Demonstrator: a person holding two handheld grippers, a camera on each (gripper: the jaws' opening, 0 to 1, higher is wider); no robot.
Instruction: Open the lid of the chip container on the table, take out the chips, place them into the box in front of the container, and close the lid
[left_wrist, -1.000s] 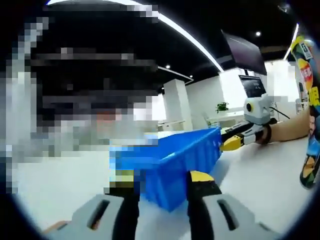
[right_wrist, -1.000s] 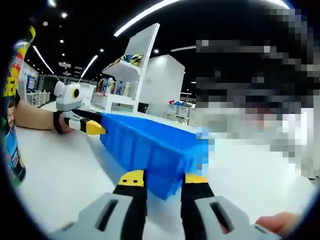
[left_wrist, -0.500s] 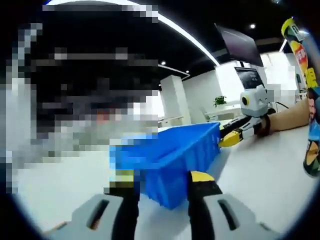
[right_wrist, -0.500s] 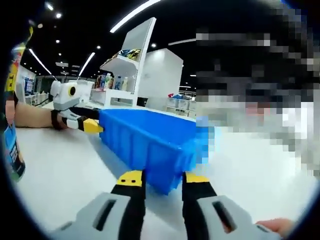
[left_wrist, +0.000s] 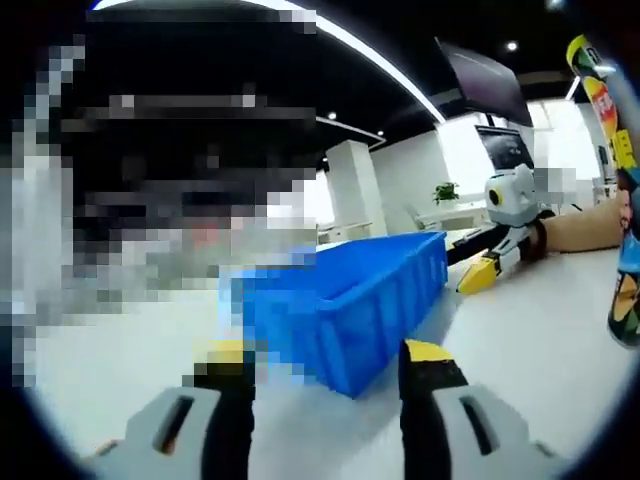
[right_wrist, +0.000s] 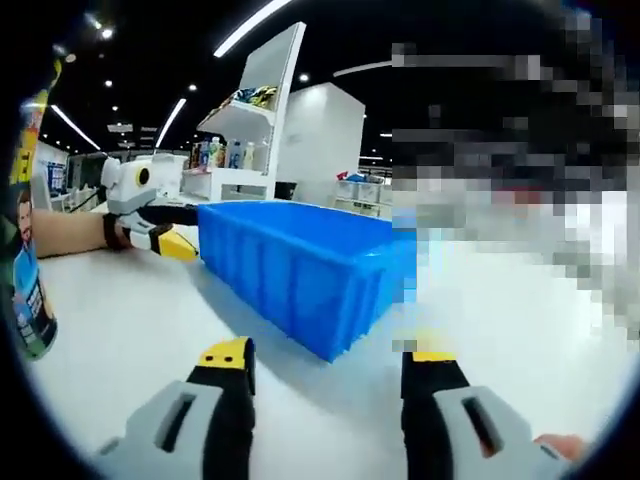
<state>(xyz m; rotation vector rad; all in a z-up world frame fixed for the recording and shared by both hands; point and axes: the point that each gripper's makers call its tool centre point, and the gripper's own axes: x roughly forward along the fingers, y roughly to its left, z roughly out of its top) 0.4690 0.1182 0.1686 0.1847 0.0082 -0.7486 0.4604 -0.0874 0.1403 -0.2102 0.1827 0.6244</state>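
Chip container: a tall printed chip container stands upright on the white worktop at the far left of the right gripper view and at the far right edge of the left gripper view. Its top runs out of view, so whether the lid is on cannot be told.

Box: the blue box sits on the worktop in front of the container, near both grippers; in the left gripper view its corner points toward the camera. Its inside is hidden from this low angle.

Left gripper: the left gripper has its fingers spread wide, holding nothing, low over the worktop just short of the box. It also comes in from the left of the right gripper view, beside the box's far corner.

Right gripper: the right gripper is likewise spread wide and empty, facing the box's near corner.

Progress: judging from this, the task has barely begun; no chips are seen, and opening, moving the chips and closing all remain.

Surroundings: store shelving stands behind the box. A person's forearm lies on the worktop between box and container, a possible obstacle.
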